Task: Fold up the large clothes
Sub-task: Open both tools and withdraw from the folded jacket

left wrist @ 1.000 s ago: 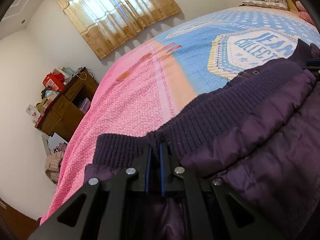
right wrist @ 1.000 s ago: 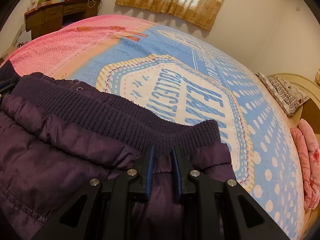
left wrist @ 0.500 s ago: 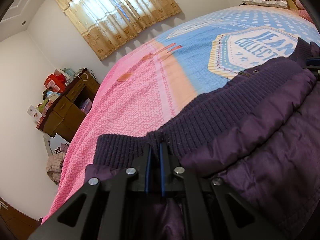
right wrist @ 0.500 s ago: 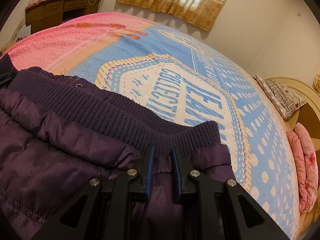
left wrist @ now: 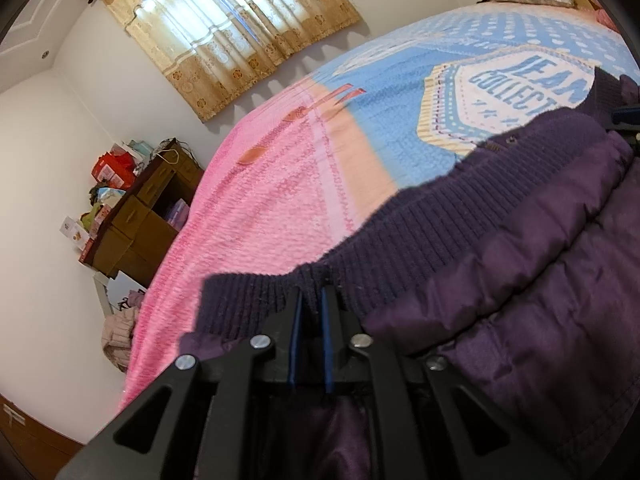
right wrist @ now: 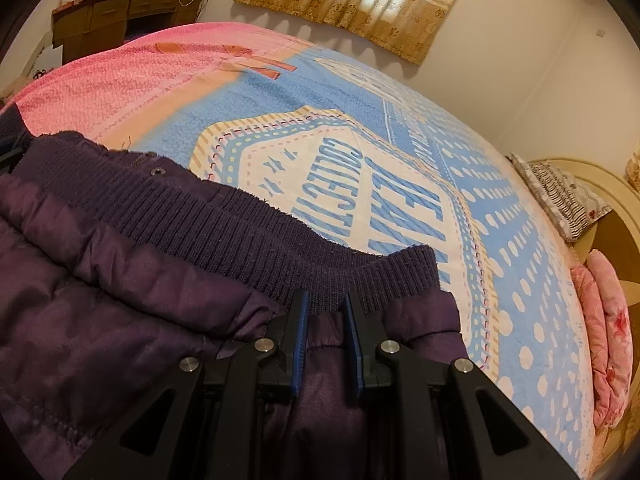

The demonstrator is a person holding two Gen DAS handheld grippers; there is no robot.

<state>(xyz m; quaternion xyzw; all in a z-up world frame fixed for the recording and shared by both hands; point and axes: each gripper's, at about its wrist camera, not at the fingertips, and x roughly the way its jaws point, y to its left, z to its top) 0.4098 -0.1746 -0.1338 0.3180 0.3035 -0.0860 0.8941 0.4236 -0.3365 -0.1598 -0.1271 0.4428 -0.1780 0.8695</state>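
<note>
A dark purple padded jacket (left wrist: pixel 520 292) with a ribbed knit hem (left wrist: pixel 440 216) lies over the bed. My left gripper (left wrist: pixel 311 300) is shut on the hem near its left corner. My right gripper (right wrist: pixel 326 304) is shut on the same jacket (right wrist: pixel 100 280) at the hem (right wrist: pixel 240 224) near its right corner. A metal snap (right wrist: pixel 157 171) shows on the hem. The right gripper's blue pad shows at the far right of the left wrist view (left wrist: pixel 626 114). The jacket's lower part is hidden below both grippers.
The bed's cover (right wrist: pixel 360 184) is pink on the left and blue with a lettered badge on the right. A brown dresser (left wrist: pixel 148 216) with clutter stands by the wall. Curtains (left wrist: pixel 240 28) hang at the window. Pillows (right wrist: pixel 560 196) lie by the headboard.
Both grippers have kept their hold on the hem. The view has shifted slightly, with the jacket carried a little along the bed.
</note>
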